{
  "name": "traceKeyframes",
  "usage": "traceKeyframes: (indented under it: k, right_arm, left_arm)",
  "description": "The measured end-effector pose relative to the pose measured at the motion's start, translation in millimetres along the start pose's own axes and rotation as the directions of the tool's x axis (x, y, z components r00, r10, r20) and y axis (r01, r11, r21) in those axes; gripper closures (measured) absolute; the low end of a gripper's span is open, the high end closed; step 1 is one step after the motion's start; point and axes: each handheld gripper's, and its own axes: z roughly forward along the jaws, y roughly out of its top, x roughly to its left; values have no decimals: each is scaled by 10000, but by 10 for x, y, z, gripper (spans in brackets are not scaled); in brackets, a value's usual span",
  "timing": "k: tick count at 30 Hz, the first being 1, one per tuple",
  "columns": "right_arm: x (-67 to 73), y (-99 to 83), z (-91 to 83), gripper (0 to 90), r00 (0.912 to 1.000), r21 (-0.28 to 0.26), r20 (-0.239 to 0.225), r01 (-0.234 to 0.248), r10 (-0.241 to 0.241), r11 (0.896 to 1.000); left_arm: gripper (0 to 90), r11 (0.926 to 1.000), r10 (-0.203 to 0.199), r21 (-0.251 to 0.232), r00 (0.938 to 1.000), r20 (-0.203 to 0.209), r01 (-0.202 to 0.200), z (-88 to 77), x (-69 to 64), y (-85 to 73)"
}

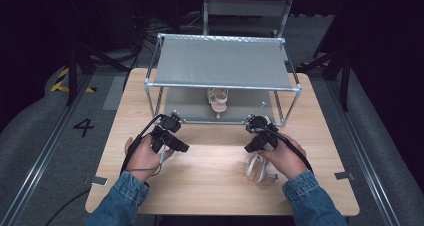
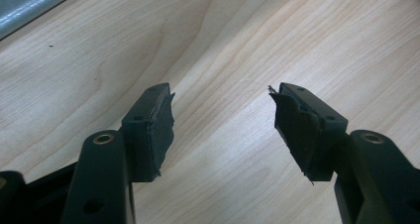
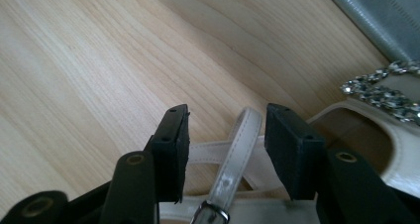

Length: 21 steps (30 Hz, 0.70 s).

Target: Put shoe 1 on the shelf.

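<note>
A white strappy sandal (image 1: 257,168) lies on the wooden table (image 1: 210,171) at the front right, partly under the person's right hand. My right gripper (image 1: 251,147) points down at it. In the right gripper view the jaws (image 3: 228,130) stand on either side of a thin white strap (image 3: 240,144) with a gap at each pad, so the gripper is open. The sandal's glittering ornament (image 3: 384,87) shows at the right. A second sandal (image 1: 218,100) stands on the rack's lower shelf. My left gripper (image 1: 183,147) is open over bare wood (image 2: 221,115).
A metal-framed rack (image 1: 220,63) with two grey fabric shelves stands at the back of the table. Its lower shelf edge shows in the left gripper view (image 2: 29,3) and the right gripper view (image 3: 386,16). Bare wood lies between the two hands.
</note>
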Motion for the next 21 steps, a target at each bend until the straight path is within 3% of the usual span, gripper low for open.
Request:
traceKeyframes:
  k: [4, 10, 15, 21]
  right_arm:
    - [12, 7, 58, 651, 10000, 301, 51, -23, 21, 9995]
    - [37, -34, -34, 806, 9997, -21, 220, -54, 55, 10000]
    - [69, -113, -246, 813, 9992, -446, 409, 70, -52, 9990]
    - [9, -226, -454, 813, 9978, -735, 630, -161, 207, 9972]
  left_arm:
    - [401, 10000, 47, 79, 10000, 50, -47, 15, -10, 7]
    - [402, 10000, 9, 89, 9997, 224, -11, 15, 11, 18]
    - [406, 9999, -63, 157, 9996, 259, 59, 30, 22, 30]
    - [406, 9995, -115, 306, 9992, 392, 103, 74, 30, 64]
